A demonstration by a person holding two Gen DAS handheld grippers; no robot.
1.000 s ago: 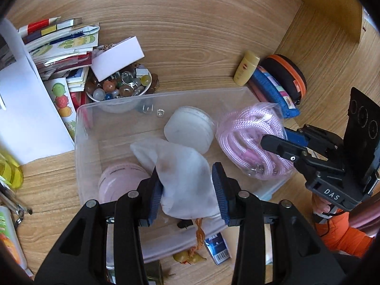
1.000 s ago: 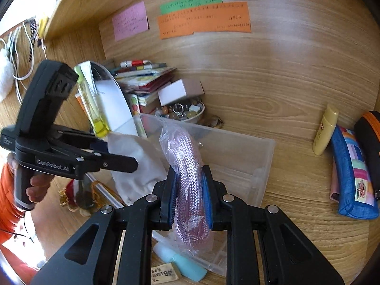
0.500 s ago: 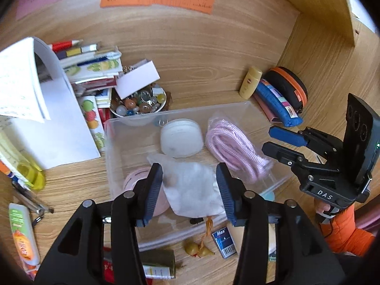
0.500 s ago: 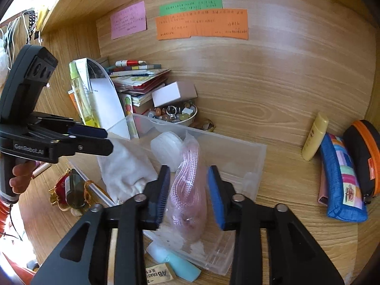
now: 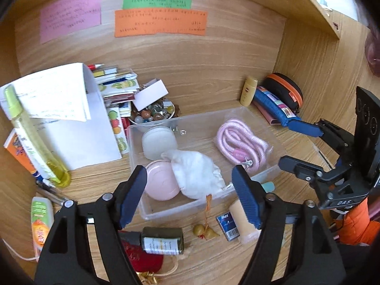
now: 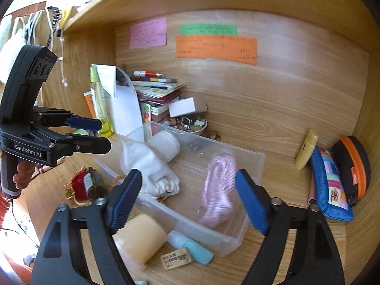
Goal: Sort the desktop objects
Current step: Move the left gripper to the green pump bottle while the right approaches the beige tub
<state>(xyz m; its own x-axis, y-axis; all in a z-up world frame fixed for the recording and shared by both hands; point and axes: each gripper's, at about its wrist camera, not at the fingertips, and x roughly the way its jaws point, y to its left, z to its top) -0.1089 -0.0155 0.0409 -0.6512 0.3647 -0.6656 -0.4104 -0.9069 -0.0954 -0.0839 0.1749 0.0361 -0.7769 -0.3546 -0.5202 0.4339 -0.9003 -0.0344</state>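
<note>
Left wrist view: at the bottom of the frame the left gripper [image 5: 190,194] is seen with its jaws wide, having just been opening, and nothing is pressed between the pads. Just beyond, the white pouch [image 5: 197,178] lies released in the clear bin [image 5: 273,133], partly over a pink case [image 5: 161,185]. Further back in the bin a white jar [image 5: 159,142] and the pink rope [image 5: 237,142] are found. At mid right the right gripper [image 5: 301,142] is visible, jaws likewise apart and empty after opening. In the right wrist view the rope [image 6: 218,190] rests inside the bin, blurred, between but clear of the pads. The drop-off step is judged finished for both items. Loose things remain in front of the bin: a tan roll [image 5: 242,220], a gourd charm [image 5: 204,230], a dark bottle [image 5: 163,239]. Next, one gripper would need to be lowered over one of these and closed.
</note>
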